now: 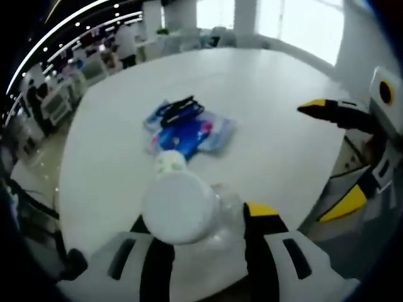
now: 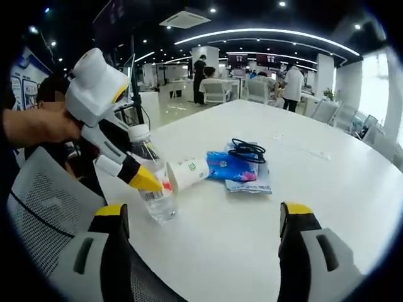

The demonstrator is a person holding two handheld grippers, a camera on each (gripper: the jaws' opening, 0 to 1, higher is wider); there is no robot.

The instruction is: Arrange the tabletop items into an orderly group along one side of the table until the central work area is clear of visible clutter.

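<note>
Clear plastic bottle point(image 2: 153, 182) stands near the bench point(image 2: 327, 182) edge, left tongs point(image 2: 146, 181) clamped on it beside a tipped paper cup point(image 2: 187, 173). Light, crushable, probably slippery: grip mid-body. Right tongs point(image 2: 203, 229) hang open, empty.

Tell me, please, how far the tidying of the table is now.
Nothing looks finished. In hand: the left tool grips the clear bottle near the table's edge. Left: the paper cup, blue packet and black cable remain mid-table; the right tool is open.
</note>
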